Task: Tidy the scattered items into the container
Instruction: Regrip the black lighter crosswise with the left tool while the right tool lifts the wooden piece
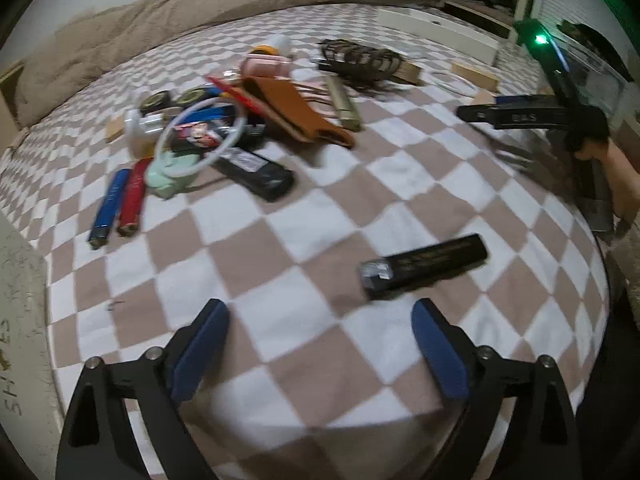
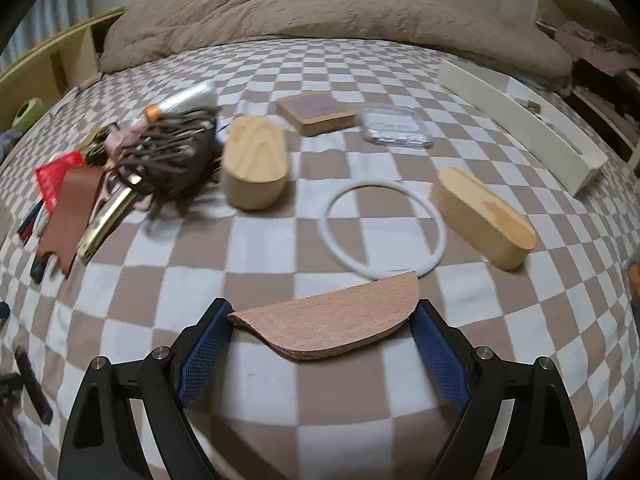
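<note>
Right tongs point(image 2: 322, 324) clamp a wooden half-disc point(image 2: 328, 322); left tongs point(image 1: 320, 334) gape.

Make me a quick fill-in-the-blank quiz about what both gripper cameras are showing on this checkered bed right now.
1. The right gripper has a half-round piece of ____ between its fingers.
2. The ring beyond that piece is ____ in colour.
3. The left gripper is ____, holding nothing.
4. The red tube lies beside a ____ tube.

Missing words: wood; white; open; blue

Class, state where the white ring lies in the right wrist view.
The white ring lies flat on the checked blanket, centre-right, between two wooden ovals and just beyond the half-round wood piece.
</note>
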The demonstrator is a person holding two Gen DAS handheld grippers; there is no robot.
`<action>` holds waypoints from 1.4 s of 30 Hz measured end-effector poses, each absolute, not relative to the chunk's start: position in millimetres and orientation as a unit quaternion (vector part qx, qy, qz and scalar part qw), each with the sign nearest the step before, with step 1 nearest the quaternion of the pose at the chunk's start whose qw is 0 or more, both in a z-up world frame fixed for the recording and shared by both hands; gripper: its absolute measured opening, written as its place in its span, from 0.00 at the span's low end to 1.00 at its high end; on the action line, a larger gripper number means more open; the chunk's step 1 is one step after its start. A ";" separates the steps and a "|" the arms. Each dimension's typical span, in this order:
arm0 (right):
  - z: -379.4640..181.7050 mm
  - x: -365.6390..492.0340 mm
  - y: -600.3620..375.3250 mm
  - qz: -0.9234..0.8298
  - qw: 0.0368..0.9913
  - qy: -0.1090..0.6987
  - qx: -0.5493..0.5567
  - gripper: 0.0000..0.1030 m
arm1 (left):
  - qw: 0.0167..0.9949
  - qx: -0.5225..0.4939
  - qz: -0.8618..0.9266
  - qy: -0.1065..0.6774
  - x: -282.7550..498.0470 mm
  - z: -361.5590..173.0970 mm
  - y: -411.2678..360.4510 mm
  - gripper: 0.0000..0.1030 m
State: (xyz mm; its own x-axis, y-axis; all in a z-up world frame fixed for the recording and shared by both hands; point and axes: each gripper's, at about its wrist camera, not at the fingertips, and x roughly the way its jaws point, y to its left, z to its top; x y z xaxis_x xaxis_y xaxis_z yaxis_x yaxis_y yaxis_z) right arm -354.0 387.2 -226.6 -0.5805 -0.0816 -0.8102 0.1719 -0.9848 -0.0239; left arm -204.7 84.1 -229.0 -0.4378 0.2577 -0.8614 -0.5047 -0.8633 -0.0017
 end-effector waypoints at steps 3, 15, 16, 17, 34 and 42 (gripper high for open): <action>-226.9 -348.5 381.4 -0.886 0.079 0.051 0.455 0.88 | 0.237 -0.480 0.836 0.123 -201.0 -229.4 93.5 0.94; -226.4 -336.5 352.2 -0.878 0.097 0.074 0.463 0.88 | 0.215 -0.484 0.845 0.068 -197.1 -230.4 122.2 0.99; -226.2 -335.7 349.5 -0.877 0.099 0.077 0.463 0.88 | 0.208 -0.483 0.848 0.070 -196.9 -231.2 124.0 0.99; -226.0 -334.9 346.8 -0.877 0.100 0.081 0.463 0.88 | 0.202 -0.482 0.850 0.070 -196.5 -231.9 125.0 0.99; -220.7 -308.9 297.6 -0.865 0.160 0.071 0.470 0.88 | 0.182 -0.450 0.871 0.079 -188.0 -231.3 135.6 0.79; -217.0 -293.6 279.3 -0.864 0.183 0.062 0.465 0.88 | 0.180 -0.453 0.871 0.059 -187.4 -228.5 129.9 0.79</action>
